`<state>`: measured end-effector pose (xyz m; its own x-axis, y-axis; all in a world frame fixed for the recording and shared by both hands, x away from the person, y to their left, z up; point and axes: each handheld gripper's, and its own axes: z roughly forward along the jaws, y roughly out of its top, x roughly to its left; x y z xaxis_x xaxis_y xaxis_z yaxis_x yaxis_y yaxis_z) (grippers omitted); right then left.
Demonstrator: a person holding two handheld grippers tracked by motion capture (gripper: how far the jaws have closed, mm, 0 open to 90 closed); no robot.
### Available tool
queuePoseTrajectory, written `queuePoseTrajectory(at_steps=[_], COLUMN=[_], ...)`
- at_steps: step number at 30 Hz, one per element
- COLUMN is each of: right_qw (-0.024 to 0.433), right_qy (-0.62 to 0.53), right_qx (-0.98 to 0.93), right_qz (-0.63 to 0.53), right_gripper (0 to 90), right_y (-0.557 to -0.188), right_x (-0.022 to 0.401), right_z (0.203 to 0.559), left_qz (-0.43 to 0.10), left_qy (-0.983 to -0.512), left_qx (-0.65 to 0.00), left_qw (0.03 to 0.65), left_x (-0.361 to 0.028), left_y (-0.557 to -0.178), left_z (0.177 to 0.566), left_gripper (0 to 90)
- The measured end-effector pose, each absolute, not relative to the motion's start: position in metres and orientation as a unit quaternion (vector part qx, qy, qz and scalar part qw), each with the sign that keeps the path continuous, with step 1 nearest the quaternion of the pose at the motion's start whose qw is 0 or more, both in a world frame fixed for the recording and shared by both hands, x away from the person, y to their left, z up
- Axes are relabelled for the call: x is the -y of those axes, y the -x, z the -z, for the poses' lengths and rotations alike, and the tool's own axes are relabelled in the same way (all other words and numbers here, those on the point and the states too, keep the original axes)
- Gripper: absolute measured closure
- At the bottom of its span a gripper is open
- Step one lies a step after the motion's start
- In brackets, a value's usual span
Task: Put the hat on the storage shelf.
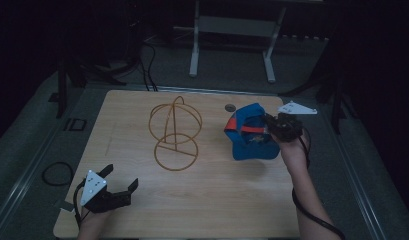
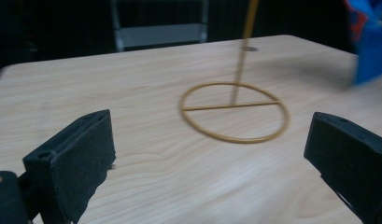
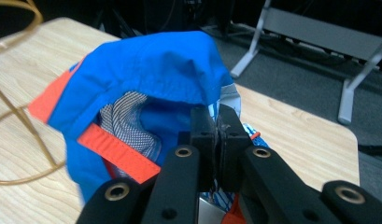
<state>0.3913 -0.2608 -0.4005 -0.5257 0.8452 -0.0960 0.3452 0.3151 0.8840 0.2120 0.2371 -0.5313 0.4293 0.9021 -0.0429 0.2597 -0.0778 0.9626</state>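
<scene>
Wire stand [image 1: 175, 132] blocks my table's [image 1: 202, 205] middle, bare wood open between my left gripper [image 1: 121, 181] and cap [image 1: 249, 132]

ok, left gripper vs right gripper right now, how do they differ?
Left gripper: jaws wide open with nothing between them, low at the near left corner of the light wooden table. Right gripper: jaws shut on the blue fabric cap with orange trim, holding it on the right side beside the gold wire stand. Shared: both are black, hand-held, each topped with a grey three-cornered plate.
</scene>
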Motion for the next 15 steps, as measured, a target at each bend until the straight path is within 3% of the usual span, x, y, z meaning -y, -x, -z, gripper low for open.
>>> queuePoseTrajectory(at_steps=[15], right_qw=[0.299], right_qy=[-0.364], right_qx=[-0.745], right_qz=[-0.472], right_gripper=[87.6], right_y=[-0.354], right_x=[0.267], right_z=[0.371], left_qz=[-0.246], left_qy=[-0.693], left_qx=[-0.387], left_qw=[0.556], left_x=[-0.196], left_y=[-0.211], left_z=[0.465], left_gripper=[2.3])
